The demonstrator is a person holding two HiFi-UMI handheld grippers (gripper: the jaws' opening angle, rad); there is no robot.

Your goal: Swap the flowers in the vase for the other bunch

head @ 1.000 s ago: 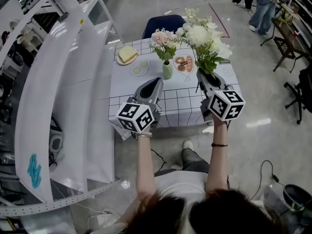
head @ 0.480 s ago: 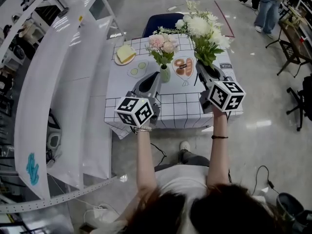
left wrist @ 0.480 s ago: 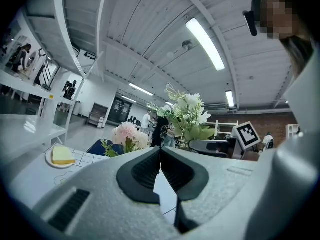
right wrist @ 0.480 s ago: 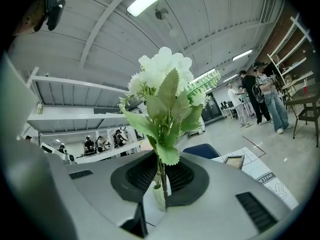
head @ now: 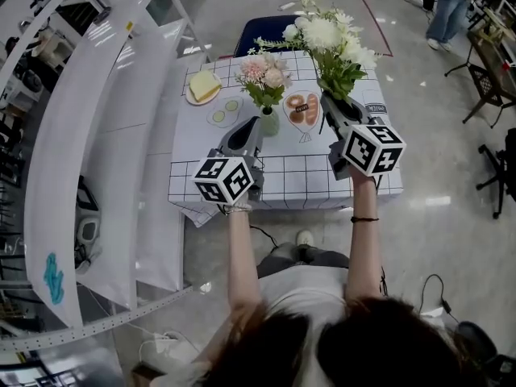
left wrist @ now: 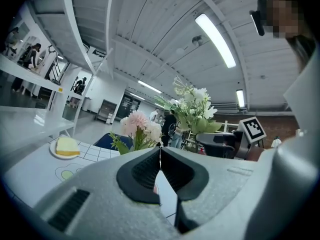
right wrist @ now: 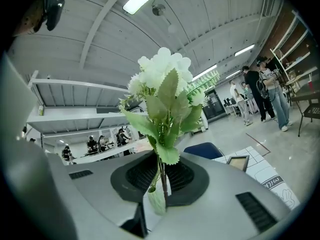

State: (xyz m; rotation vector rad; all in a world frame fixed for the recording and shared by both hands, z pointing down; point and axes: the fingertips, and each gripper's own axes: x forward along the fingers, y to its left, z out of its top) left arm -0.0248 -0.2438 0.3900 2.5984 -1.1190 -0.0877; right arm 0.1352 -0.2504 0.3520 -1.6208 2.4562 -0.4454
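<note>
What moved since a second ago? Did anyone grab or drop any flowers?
Both grippers came forward over the table. The left gripper, shut and empty, is now close to the vase of pink flowers. Nothing was grabbed or dropped. The right gripper still holds the white bunch. The vase stayed put.

The table [head: 298,176] sits at upper centre of the head view, with a chair [head: 262,32] behind it at the top edge and shelving [head: 89,160] down the left side. On the table, the vase [head: 269,122] stands left of middle with flowers [head: 262,75] in it. A plate [head: 203,87] lies to its upper left. The left gripper [head: 252,127] is just beside the vase, at its lower left. The right gripper [head: 329,103], right of the vase, has the bunch [head: 330,43] between its jaws.
</note>
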